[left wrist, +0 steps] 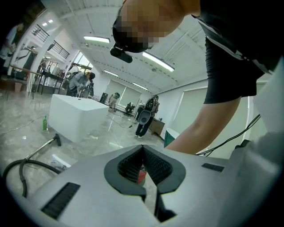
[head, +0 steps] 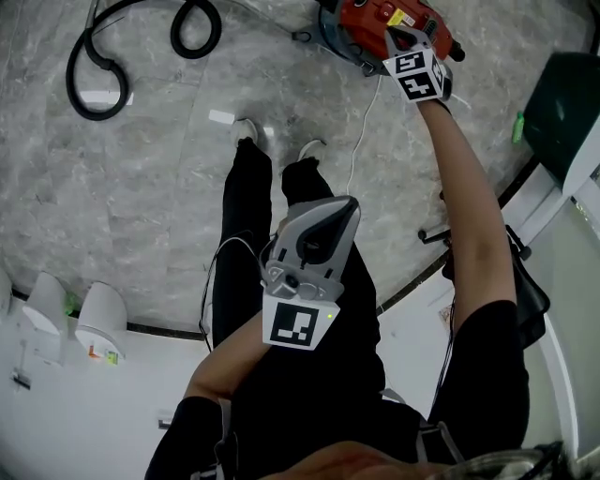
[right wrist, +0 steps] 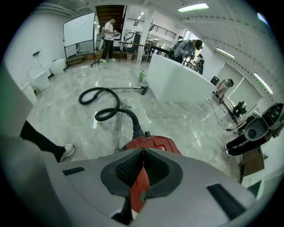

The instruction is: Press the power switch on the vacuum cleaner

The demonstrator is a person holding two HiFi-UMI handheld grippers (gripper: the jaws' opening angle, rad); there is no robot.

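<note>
Now the right claw (head: 405, 39), jaws closed together on nothing, is stretched out to the top of the red canister vacuum cleaner (head: 370, 19), which stands on the grey marble floor (head: 159, 187). The left claw (head: 349, 208), likewise closed and empty, hangs beside the person's black trousers (head: 244, 244). Pressing looks imminent: next, the closed tips must find the switch, unseen here, and push firmly.

vacuum cleaner (right wrist: 153, 144) red | hose (right wrist: 133, 120) black | floor (head: 141, 187) grey marbled
</note>
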